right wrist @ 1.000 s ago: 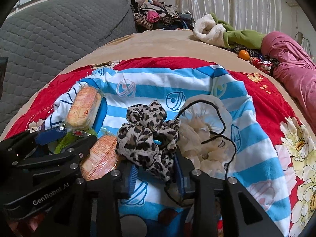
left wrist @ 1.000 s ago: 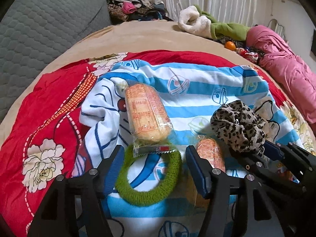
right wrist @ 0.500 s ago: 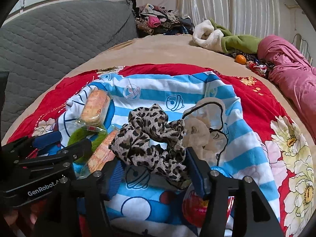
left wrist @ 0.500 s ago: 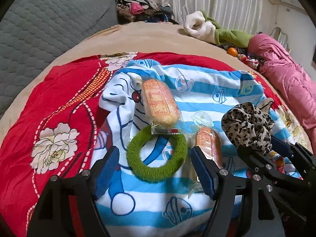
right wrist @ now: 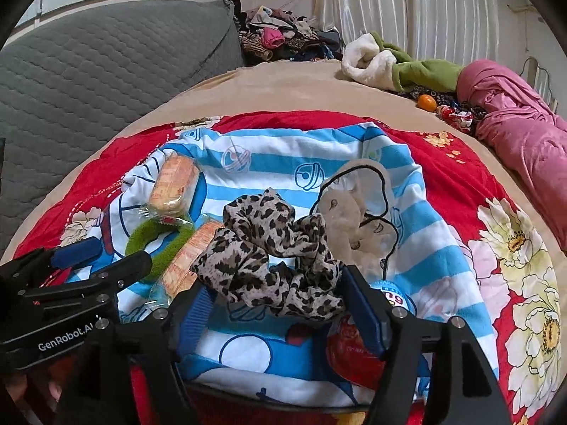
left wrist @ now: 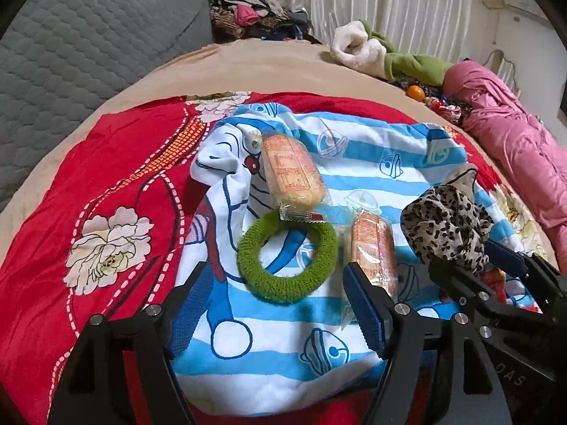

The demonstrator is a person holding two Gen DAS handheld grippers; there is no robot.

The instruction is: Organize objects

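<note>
A green knitted hair ring (left wrist: 248,269) lies on the blue-striped cartoon cloth (left wrist: 354,138). Its near edge sits between the tips of my open left gripper (left wrist: 275,276), untouched. A large wrapped cake (left wrist: 290,173) lies just beyond the ring, and a smaller wrapped cake (left wrist: 372,248) to its right. The leopard scrunchie (right wrist: 273,262) rests on the cloth with its near folds between the pads of my right gripper (right wrist: 276,283). Those jaws are opening and the pads do not press on it. My left gripper (right wrist: 88,265) shows at the left of the right wrist view.
A beige scrunchie with a black cord (right wrist: 354,209) lies behind the leopard one; a red round packet (right wrist: 351,347) sits by my right finger. A red floral cover (left wrist: 106,194) lies under the cloth. Grey quilted cushion (right wrist: 88,71), clothes pile (right wrist: 276,39), pink bedding (right wrist: 514,131) ring the bed.
My right jaws have spread off the leopard scrunchie, which now lies loose. Both grippers have drawn back toward me, and the left jaws have widened around the green ring.
</note>
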